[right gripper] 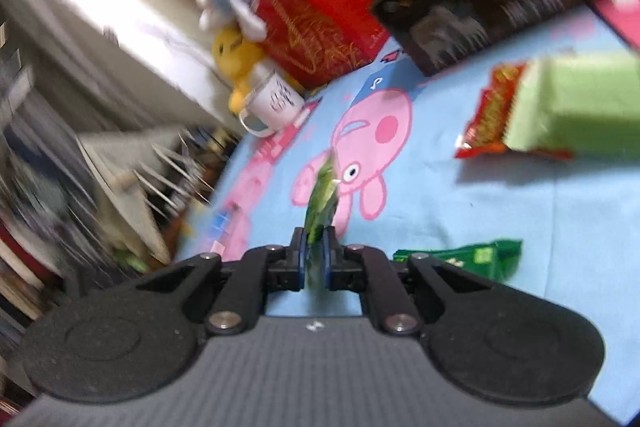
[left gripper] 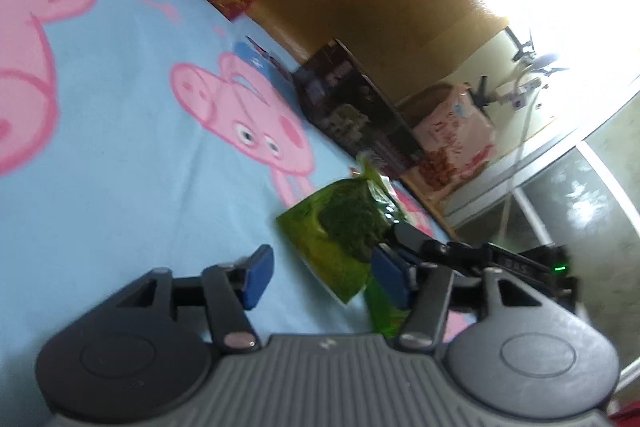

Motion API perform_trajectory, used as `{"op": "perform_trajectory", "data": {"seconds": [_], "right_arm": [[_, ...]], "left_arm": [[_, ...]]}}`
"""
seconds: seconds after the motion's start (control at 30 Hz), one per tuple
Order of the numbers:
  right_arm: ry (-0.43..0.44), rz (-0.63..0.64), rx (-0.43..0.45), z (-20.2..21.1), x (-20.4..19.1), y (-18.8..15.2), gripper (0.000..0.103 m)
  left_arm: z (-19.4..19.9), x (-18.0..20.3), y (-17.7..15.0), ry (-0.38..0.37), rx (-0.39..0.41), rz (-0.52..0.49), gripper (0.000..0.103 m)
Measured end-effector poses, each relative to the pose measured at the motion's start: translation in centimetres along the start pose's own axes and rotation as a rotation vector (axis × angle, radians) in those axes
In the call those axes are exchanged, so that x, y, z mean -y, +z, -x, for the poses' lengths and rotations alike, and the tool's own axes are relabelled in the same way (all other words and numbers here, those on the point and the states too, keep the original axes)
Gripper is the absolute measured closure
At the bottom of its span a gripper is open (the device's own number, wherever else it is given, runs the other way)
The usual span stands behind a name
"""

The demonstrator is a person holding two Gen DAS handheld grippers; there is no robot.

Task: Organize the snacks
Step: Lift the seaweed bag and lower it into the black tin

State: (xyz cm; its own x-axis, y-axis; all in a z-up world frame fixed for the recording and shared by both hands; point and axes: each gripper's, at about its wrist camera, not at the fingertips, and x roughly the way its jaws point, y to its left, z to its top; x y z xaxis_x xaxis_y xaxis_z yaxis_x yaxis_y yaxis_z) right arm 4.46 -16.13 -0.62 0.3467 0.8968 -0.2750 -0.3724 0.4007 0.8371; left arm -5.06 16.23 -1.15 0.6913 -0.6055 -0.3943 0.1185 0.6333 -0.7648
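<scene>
While left gripper [left gripper: 320,277] stands released, blue pads apart, nothing pressed between them, green snack packet [left gripper: 340,235] sits just ahead above blue cartoon-pig cloth [left gripper: 120,147]. Right gripper [right gripper: 315,259] clenched on same packet, held edge-on. On cloth further right: dark green packet [right gripper: 472,259]; red wrapper [right gripper: 492,107] under light green box [right gripper: 580,99].

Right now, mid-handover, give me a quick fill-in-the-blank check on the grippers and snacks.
1. The right gripper has its jaws shut on a thin ____ snack packet.
2. The left gripper has its jaws ____, pressing nothing.
3. The white mug stands beside the ____ gift box.

Missing words: green; open; red
</scene>
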Motion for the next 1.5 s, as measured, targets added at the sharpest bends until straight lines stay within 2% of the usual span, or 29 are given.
{"op": "perform_trajectory", "data": {"seconds": [0.13,0.43,0.5,0.53,0.57,0.67,0.83,1.1,1.27,1.37,1.43,1.5], "right_arm": [[0.102,-0.16,-0.005,0.8,1.9,0.0,0.093],[0.238,-0.347,-0.017,1.7,3.9,0.2,0.093],[0.264,-0.37,-0.011,1.8,4.3,0.4,0.093],[0.269,-0.371,-0.013,2.0,4.4,0.5,0.093],[0.266,-0.366,-0.012,2.0,4.3,0.4,0.093],[0.259,-0.36,0.003,2.2,4.4,0.6,0.093],[0.242,-0.308,0.047,3.2,4.1,2.1,0.093],[0.171,-0.125,0.185,5.2,2.5,7.9,0.093],[0.086,-0.016,0.266,5.1,2.4,13.0,0.092],[-0.027,0.068,0.316,4.2,2.5,15.2,0.089],[-0.186,0.182,0.371,3.7,2.2,16.1,0.084],[-0.327,0.276,0.43,3.8,2.2,16.2,0.071]], "left_arm": [[-1.3,0.5,-0.3,-0.077,-0.035,0.019,0.045],[-3.1,1.4,-0.9,-0.127,-0.059,0.051,0.048],[-3.3,1.5,-0.7,-0.14,-0.056,0.046,0.06],[-3.4,1.7,-0.6,-0.15,-0.059,0.039,0.071],[-3.6,1.9,-0.4,-0.155,-0.062,0.034,0.075],[-4.1,3.0,0.3,-0.164,-0.062,-0.003,0.081],[-5.8,5.2,2.3,-0.156,-0.083,-0.088,0.082],[-10.6,10.3,8.0,-0.138,-0.072,-0.278,0.082],[-15.4,12.0,12.1,-0.091,-0.059,-0.336,0.077],[-18.7,12.2,13.5,-0.009,-0.054,-0.346,0.069],[-20.6,12.4,13.8,0.072,-0.044,-0.36,0.067],[-21.6,12.3,13.5,0.105,-0.057,-0.364,0.067]]}}
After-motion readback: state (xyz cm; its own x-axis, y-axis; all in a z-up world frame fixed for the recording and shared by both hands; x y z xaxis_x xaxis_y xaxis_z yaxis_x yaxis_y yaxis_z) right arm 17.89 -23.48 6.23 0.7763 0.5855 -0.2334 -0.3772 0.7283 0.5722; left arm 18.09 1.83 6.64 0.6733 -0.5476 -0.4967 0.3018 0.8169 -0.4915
